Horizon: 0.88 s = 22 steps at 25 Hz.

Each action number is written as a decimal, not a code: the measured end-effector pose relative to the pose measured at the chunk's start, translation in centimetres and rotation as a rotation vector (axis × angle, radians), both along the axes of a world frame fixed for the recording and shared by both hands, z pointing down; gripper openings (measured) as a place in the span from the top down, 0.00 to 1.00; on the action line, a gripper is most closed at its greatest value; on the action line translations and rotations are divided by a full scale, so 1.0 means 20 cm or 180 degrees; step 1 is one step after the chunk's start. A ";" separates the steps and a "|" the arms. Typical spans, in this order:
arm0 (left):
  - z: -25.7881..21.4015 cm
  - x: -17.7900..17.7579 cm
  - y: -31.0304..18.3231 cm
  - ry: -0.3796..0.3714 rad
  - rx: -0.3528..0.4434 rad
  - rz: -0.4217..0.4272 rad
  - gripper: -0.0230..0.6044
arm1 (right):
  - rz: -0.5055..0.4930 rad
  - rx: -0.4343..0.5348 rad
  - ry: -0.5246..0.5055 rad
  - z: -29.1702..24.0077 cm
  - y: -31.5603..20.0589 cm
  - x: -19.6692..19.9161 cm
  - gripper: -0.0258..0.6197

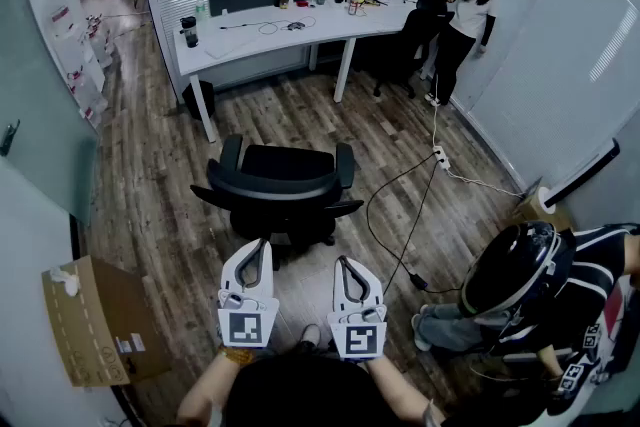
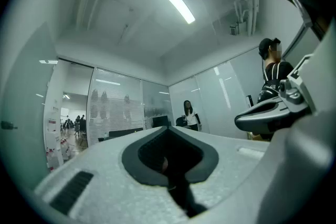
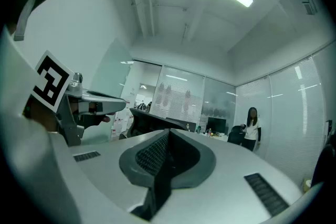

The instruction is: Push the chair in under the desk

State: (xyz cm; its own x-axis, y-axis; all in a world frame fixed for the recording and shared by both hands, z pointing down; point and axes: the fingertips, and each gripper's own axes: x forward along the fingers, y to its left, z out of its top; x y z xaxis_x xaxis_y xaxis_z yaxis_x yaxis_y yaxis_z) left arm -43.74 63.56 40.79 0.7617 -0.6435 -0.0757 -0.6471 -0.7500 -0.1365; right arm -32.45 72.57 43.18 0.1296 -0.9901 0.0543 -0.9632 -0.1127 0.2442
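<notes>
A black office chair (image 1: 280, 185) stands on the wood floor, its backrest toward me and well short of the white desk (image 1: 250, 33) at the back. My left gripper (image 1: 257, 245) and right gripper (image 1: 344, 262) hang side by side just behind the backrest, apart from it, both shut with nothing between the jaws. In the left gripper view the left gripper (image 2: 169, 131) shows closed jaws, with the right gripper (image 2: 273, 113) beside it. The right gripper (image 3: 169, 135) view shows closed jaws too, the chair's back edge (image 3: 152, 119) beyond them and the left gripper (image 3: 86, 103) at the left.
A person (image 1: 468, 15) stands by a second black chair (image 1: 415, 30) at the back right. Another person in a helmet (image 1: 520, 280) crouches at the lower right. A cable (image 1: 410, 215) and power strip (image 1: 440, 157) lie right of the chair. A cardboard box (image 1: 95, 320) sits at the left.
</notes>
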 end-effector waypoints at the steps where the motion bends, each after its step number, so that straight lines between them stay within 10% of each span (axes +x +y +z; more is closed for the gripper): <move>1: 0.01 -0.02 -0.02 0.0014 -0.0034 -0.0020 0.96 | -0.0007 0.0005 -0.0057 0.00 -0.01 0.00 0.96; 22: 0.19 -0.32 -0.54 -0.0614 0.0234 0.0004 0.87 | -0.0432 -0.0549 0.0532 0.19 -0.37 0.12 0.75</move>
